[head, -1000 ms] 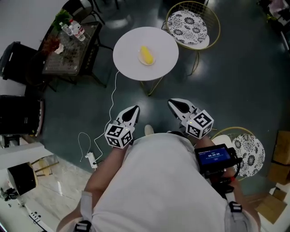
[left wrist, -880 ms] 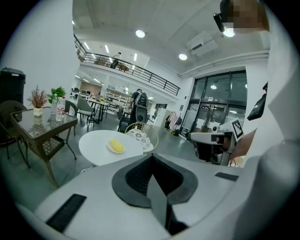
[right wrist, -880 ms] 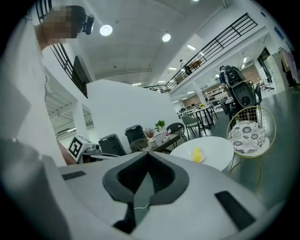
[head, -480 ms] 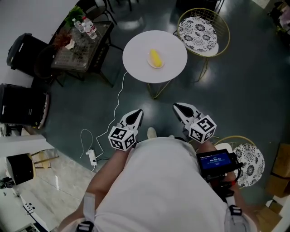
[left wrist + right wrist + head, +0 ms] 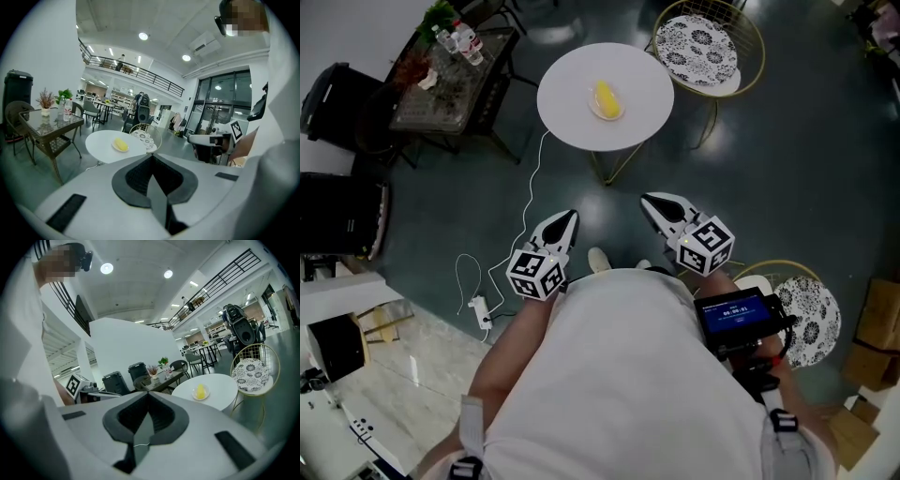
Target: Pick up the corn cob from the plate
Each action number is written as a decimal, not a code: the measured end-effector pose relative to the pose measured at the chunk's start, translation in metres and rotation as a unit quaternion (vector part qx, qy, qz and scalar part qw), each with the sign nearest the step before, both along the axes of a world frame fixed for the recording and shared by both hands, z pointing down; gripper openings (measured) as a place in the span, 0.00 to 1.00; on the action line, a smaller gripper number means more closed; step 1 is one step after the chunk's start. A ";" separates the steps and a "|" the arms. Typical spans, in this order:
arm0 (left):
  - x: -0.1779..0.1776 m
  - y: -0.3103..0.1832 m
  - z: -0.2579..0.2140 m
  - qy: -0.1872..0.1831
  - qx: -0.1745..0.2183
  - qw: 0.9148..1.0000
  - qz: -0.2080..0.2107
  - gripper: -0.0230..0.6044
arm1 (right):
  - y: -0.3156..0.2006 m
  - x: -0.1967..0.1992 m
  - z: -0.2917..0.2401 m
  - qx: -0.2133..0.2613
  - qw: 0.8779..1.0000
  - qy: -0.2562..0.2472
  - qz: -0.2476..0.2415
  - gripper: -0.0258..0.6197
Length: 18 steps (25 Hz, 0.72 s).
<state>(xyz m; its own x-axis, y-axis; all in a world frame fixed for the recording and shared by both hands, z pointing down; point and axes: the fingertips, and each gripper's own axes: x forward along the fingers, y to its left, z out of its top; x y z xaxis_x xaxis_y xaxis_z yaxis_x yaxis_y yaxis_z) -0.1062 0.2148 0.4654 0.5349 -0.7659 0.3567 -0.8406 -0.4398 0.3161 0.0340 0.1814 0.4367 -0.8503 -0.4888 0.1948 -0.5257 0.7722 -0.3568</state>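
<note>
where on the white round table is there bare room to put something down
The round white table is bare all round the small plate holding the yellow corn cob at its centre, out to the rim. The glass-topped side table beside it is crowded with bottles and plants.

Head view: overall exposure is low, and the dark floor shows little detail. The white table at 12 o'clock is the brightest area, close to clipping. The corn cob on it reads as a flat yellow patch.

Gripper views: both are brightly lit by round ceiling lights at 11 to 12 o'clock. Fisheye bowing is strong, and black vignette fills all corners. The near foreground is soft; the distance is sharper.
</note>
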 end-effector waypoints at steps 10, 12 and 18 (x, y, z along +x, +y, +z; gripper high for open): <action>-0.021 -0.006 0.001 -0.003 0.002 1.000 0.002 0.05 | -0.008 -0.018 0.000 0.000 1.000 -0.001 0.004 0.05; -0.027 -0.009 0.000 -0.002 0.003 1.000 0.001 0.05 | -0.010 -0.024 0.000 0.001 1.000 0.001 0.003 0.05; -0.037 -0.013 -0.004 0.003 0.006 1.000 0.004 0.05 | -0.014 -0.034 -0.003 0.001 1.000 0.008 0.006 0.05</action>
